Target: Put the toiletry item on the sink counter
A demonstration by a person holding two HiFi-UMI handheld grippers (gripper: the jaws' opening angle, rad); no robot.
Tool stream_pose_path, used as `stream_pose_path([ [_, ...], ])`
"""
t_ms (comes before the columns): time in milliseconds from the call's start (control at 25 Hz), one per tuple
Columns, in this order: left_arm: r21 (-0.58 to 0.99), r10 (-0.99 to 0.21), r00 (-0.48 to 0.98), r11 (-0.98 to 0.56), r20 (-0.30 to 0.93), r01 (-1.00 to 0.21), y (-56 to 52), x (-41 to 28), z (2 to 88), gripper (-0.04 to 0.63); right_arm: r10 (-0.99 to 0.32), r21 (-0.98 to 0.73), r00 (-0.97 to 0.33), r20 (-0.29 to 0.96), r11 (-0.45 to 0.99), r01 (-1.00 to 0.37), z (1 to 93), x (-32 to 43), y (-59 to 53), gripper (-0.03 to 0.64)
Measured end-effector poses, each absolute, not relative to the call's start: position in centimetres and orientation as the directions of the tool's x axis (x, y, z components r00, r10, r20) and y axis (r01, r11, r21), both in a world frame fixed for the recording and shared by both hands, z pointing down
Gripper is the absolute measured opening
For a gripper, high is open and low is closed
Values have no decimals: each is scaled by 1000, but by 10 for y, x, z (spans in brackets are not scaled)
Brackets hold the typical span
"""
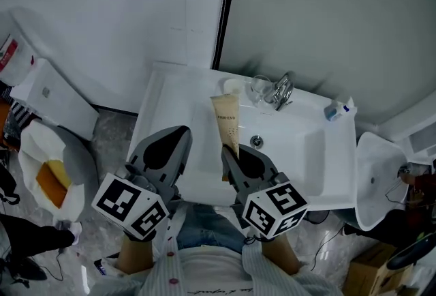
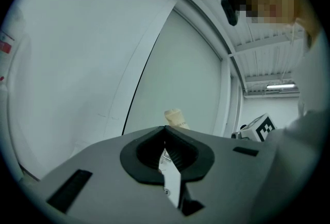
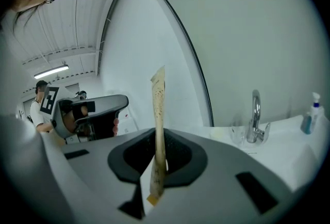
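The right gripper (image 1: 229, 151) clamps the cream toiletry tube (image 1: 225, 117) above the sink (image 1: 303, 155); setting it down remains. The left gripper (image 1: 178, 136), over the sink's left edge, is closed and empty.

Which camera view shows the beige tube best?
The head view: the tube faces the camera nearly full length, print visible, its lower end clamped in the right gripper. The right gripper view shows it only edge-on, as a thin strip between the jaws. The left gripper view catches just its far end.
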State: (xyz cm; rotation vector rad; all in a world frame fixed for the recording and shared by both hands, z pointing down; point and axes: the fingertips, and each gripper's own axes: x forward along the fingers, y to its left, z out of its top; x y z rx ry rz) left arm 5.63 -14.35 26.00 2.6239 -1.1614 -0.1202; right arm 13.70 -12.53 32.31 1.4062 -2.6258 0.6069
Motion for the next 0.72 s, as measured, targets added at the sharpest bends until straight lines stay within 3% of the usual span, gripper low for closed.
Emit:
stream_pose_path([
  [720,283,-774,633,-600,35,-749,-188,24,260,15,-744,-339,-603,287,510,-791,324,109,-170,40],
])
